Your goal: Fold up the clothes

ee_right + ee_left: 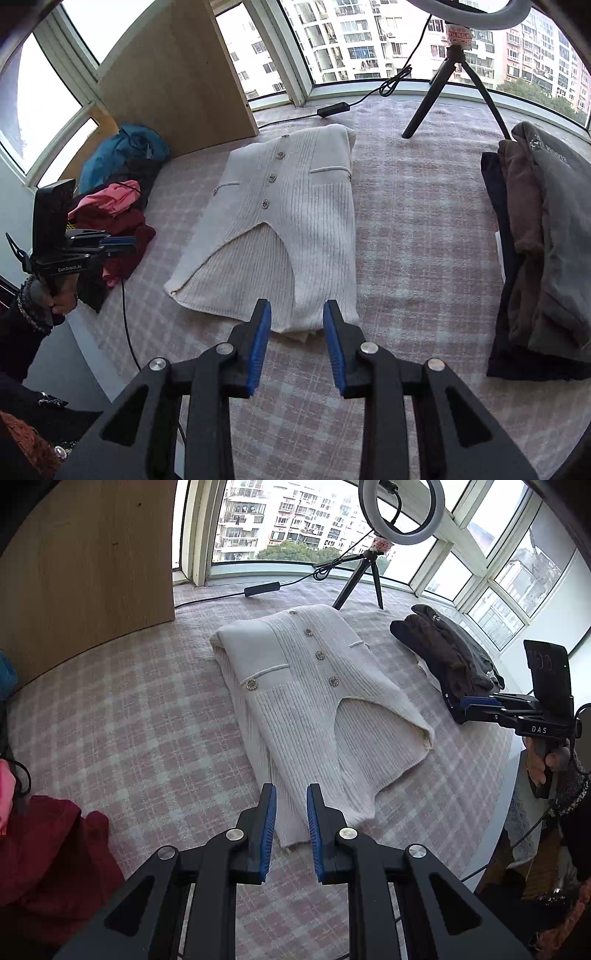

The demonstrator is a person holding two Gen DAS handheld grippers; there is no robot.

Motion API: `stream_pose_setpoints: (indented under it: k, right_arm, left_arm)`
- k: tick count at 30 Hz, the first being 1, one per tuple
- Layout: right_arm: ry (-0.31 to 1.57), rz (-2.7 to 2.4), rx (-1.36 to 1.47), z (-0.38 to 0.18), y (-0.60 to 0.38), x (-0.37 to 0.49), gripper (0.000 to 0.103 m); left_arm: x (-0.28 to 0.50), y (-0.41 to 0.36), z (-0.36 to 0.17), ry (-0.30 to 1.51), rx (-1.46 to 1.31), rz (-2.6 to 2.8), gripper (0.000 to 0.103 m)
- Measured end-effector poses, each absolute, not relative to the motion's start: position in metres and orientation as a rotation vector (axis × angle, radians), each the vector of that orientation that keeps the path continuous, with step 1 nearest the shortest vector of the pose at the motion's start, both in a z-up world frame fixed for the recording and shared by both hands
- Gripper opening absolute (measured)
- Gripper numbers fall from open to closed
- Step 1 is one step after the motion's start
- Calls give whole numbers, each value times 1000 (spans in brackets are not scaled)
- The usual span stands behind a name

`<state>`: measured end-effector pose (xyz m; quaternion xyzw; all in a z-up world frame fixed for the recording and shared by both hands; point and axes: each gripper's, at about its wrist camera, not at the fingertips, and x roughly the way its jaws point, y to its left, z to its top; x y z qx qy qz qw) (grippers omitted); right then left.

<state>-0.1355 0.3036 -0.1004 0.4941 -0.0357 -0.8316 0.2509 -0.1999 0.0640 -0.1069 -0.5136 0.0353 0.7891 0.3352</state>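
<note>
A cream ribbed knit cardigan [314, 701] with metal buttons lies flat on the pink checked blanket [140, 720], its sides folded in. In the right wrist view the cardigan [280, 229] fills the middle. My left gripper [291, 794] hovers above the cardigan's near hem, jaws apart with nothing between them. My right gripper [297, 310] hangs over the near hem too, open and empty. The right gripper [480, 703] also shows at the right edge of the left wrist view. At the left edge of the right wrist view is the left gripper [125, 243].
A stack of folded dark clothes [535, 240] lies right of the cardigan. A heap of red, pink and blue garments [118, 199] sits at the left. A ring light on a tripod [364, 576] and its cable stand behind, by the windows. A wooden panel [85, 565] rises at back left.
</note>
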Motion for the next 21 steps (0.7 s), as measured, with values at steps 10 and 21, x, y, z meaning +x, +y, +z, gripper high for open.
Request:
stream_pose_setpoints:
  k: [10, 21]
  right_arm:
    - [-37, -2094, 1482, -178, 242, -163, 29]
    - [-50, -2229, 1384, -126, 236, -286, 31]
  left_arm:
    - [-233, 98, -189, 122, -1469, 2014, 19]
    - [-380, 74, -165, -295, -1540, 2087, 24]
